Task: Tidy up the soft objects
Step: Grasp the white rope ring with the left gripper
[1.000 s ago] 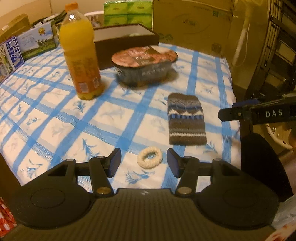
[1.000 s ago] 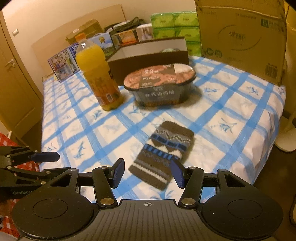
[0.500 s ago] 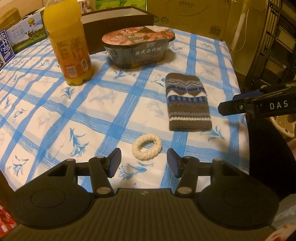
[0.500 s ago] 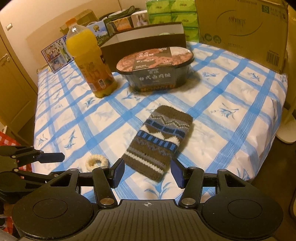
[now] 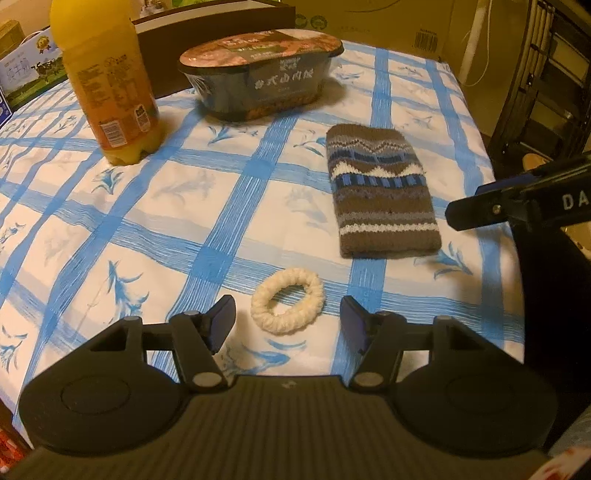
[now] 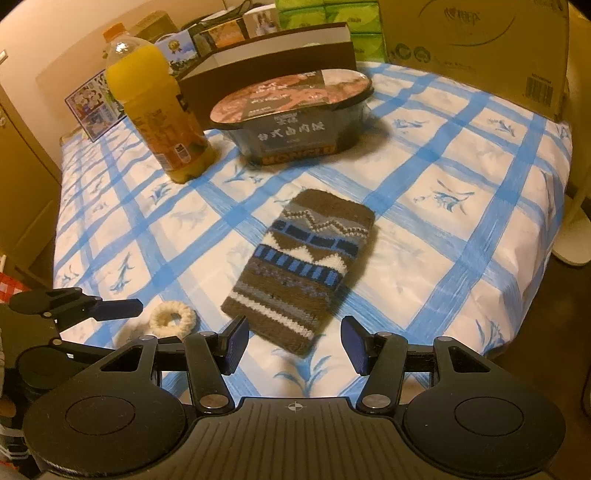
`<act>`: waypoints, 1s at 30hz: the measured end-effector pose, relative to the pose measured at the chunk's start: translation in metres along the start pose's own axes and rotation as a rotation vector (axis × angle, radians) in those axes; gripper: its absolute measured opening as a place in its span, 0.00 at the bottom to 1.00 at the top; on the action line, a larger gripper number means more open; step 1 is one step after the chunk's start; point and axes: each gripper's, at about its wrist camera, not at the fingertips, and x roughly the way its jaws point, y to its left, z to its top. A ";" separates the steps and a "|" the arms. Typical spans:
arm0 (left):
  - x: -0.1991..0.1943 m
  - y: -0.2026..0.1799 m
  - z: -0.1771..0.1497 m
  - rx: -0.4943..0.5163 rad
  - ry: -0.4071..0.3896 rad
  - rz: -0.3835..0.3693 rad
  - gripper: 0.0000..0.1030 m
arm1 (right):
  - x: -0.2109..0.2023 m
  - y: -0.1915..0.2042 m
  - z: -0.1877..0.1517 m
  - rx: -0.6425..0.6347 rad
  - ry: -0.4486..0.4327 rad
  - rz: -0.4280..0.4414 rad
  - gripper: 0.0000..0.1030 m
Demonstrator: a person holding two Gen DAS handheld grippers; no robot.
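A cream braided hair tie point(image 5: 287, 304) lies on the blue-checked tablecloth point(image 5: 155, 192), just ahead of and between my open left gripper's point(image 5: 288, 325) fingertips. A brown and blue knitted sleeve point(image 5: 380, 192) lies flat to its right. In the right wrist view the knitted sleeve point(image 6: 301, 266) lies just ahead of my open right gripper point(image 6: 294, 343), its near end between the fingertips. The hair tie point(image 6: 172, 318) shows at the left there, next to the left gripper's finger point(image 6: 110, 309).
An orange juice bottle point(image 5: 107, 85) and a sealed oval food bowl point(image 5: 258, 70) stand behind. A dark brown open box point(image 6: 266, 55), cardboard box point(image 6: 472, 48) and green packs point(image 6: 332, 18) stand at the back. The table edge runs close along the right.
Both grippers have moved forward and down toward the table. The hair tie and the knitted sleeve now sit nearer the fingertips. Nothing on the table has moved.
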 end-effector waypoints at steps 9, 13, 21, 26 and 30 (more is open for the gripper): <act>0.018 0.001 0.003 0.009 0.015 -0.002 0.41 | 0.008 -0.005 0.002 0.018 0.013 -0.004 0.54; 0.019 0.001 0.003 0.029 0.001 -0.004 0.28 | 0.010 -0.006 0.004 0.019 0.013 -0.002 0.54; 0.016 0.009 0.007 0.001 -0.015 -0.007 0.18 | 0.015 -0.006 0.010 0.017 0.010 0.000 0.54; 0.011 0.022 0.010 -0.042 -0.026 0.011 0.18 | 0.024 -0.007 0.017 0.009 0.008 0.000 0.54; 0.005 0.037 0.010 -0.089 -0.032 0.021 0.18 | 0.031 -0.010 0.022 0.025 -0.009 0.006 0.54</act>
